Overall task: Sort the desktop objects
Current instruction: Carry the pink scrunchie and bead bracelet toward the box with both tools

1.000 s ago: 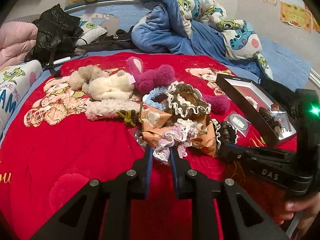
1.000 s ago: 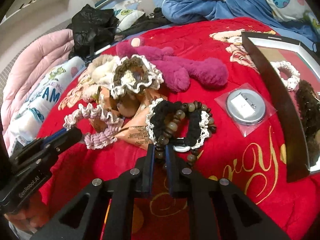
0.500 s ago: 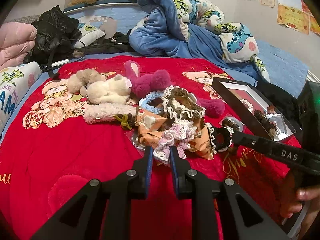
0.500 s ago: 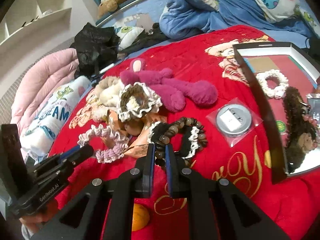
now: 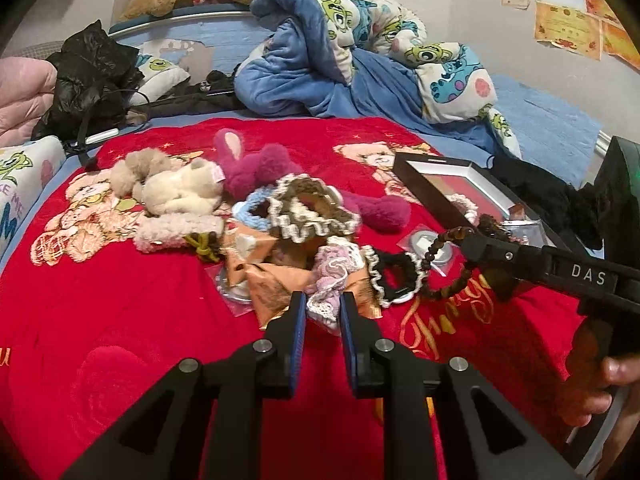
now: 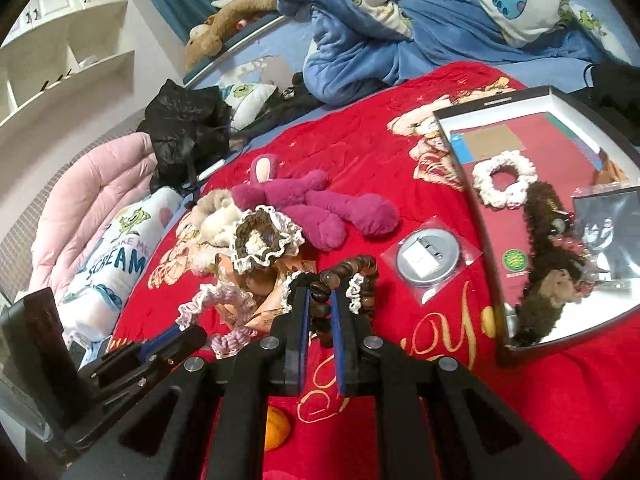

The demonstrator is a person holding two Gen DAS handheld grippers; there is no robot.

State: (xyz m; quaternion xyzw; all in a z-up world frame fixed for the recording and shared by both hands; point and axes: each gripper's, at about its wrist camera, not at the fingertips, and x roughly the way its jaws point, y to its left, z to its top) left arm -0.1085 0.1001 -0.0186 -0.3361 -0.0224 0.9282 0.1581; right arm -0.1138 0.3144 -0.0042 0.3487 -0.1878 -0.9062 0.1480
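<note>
My right gripper [image 6: 320, 300] is shut on a brown bead bracelet [image 6: 352, 272] and holds it lifted above the red blanket; it shows in the left wrist view [image 5: 440, 264] hanging from the right gripper [image 5: 468, 244]. A black scrunchie with white lace [image 5: 396, 276] dangles with the beads. My left gripper [image 5: 322, 308] is shut on a pink lace scrunchie [image 5: 332, 272] at the near edge of a pile of scrunchies and orange packets [image 5: 272, 276]. A black open box [image 6: 560, 208] lies at the right.
The box holds a white scrunchie [image 6: 504, 178], a brown furry piece [image 6: 548, 240] and a black packet [image 6: 608, 232]. A round tin in a bag [image 6: 430, 260] lies beside it. Magenta plush [image 6: 316, 208] and cream plush [image 5: 176, 188] lie behind the pile. An orange [image 6: 278, 428] lies near.
My right gripper has risen and drawn back, lifting the bead bracelet and black scrunchie off the blanket. My left gripper keeps its hold and has barely moved.
</note>
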